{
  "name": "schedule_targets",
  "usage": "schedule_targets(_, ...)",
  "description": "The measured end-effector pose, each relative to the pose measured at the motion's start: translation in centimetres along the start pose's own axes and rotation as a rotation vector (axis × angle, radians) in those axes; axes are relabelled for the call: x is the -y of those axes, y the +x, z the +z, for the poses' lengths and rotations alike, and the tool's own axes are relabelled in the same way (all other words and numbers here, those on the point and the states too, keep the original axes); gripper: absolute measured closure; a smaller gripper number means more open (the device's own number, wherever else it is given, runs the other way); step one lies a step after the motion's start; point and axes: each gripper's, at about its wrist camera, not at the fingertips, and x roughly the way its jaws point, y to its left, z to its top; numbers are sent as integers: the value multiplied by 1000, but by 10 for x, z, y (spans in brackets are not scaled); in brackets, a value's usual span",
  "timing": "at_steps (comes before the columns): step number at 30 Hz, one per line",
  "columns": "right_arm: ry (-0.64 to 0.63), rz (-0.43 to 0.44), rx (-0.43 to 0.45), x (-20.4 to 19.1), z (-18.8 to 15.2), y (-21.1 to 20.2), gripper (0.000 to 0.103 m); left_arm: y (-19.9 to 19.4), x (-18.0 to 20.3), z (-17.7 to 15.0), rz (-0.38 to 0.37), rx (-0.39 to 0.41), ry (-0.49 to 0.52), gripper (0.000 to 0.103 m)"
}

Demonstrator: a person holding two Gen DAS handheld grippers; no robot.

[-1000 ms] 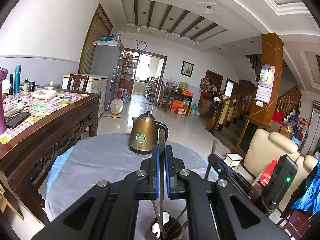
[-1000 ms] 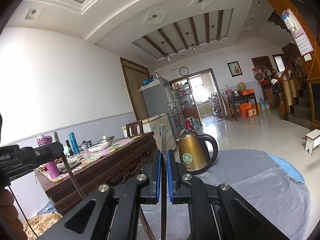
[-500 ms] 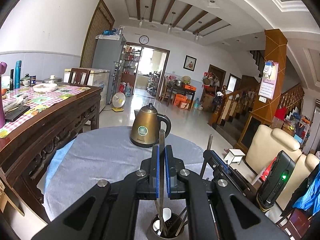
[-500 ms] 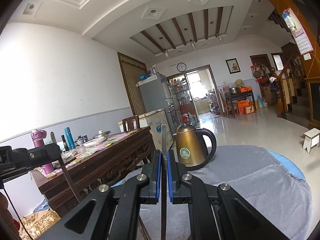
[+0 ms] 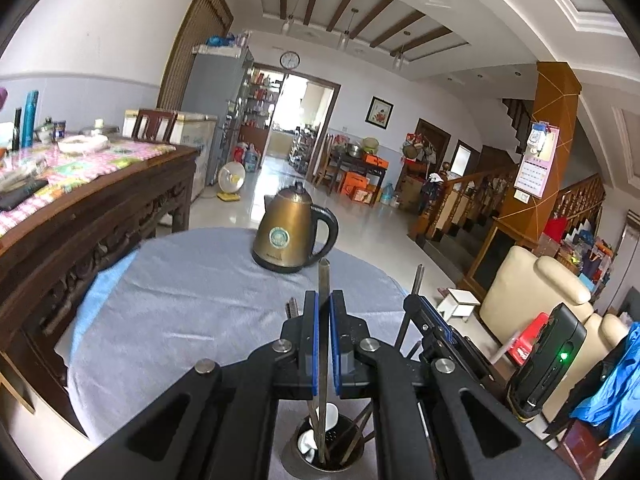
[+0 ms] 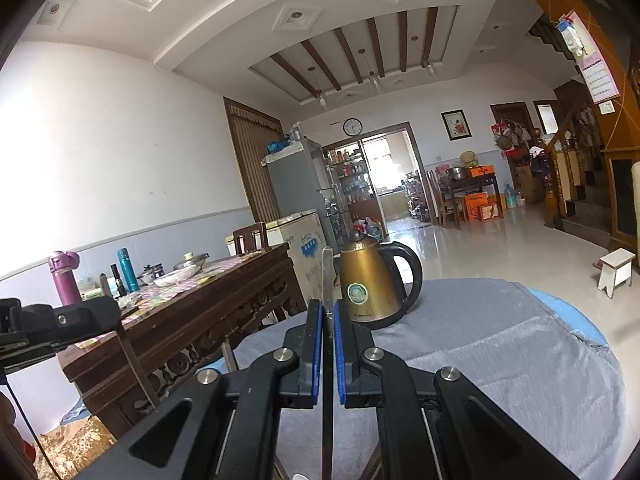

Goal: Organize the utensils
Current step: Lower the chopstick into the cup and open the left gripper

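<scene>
A round table under a grey cloth [image 5: 180,312] filled the foreground, with a long dark wooden sideboard [image 5: 92,216] to its left carrying a checked cloth, flasks and bowls. A brass-coloured kettle [image 5: 290,236] with a black handle stood upright on the far part of the grey cloth, seen from both my wrists.

My left gripper [image 5: 324,344] was clamped tight on a flat metal utensil handle [image 5: 323,280] that stood upright between its blue pads, its top rising past the fingertips. Only this left view looked down far enough to show the metal utensil holder [image 5: 332,450] at the near edge of the table: the handle's lower end reached down into it, among a white spoon [image 5: 329,416] and several dark sticks leaning against its rim. The same view took in my right gripper [image 5: 430,320] just to the right, pinching a thin upright utensil [image 5: 416,280], plus a cream armchair [image 5: 536,292] and a wooden staircase beyond.

My right gripper [image 6: 328,344], from its own camera, was likewise closed hard on a flat steel utensil [image 6: 327,276] held upright, stamped characters showing between the pads. The holder itself lay out of this frame; only a sliver of white showed at the bottom edge. This view alone caught the left gripper's body [image 6: 60,324] from the side, with its utensil [image 6: 134,364] slanting down below it.
</scene>
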Motion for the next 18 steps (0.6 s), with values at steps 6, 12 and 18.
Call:
schedule_targets(6, -24, -2, 6, -1, -8, 2, 96, 14, -4, -13, 3, -31, -13, 98)
schedule_targets(12, -40, 27, -6, -3, -11, -11, 96, 23, 2, -23, 31, -76, 29, 96)
schedule_targets(18, -70, 68, -35, -11, -16, -30, 95, 13, -2, -18, 56, -70, 33, 54)
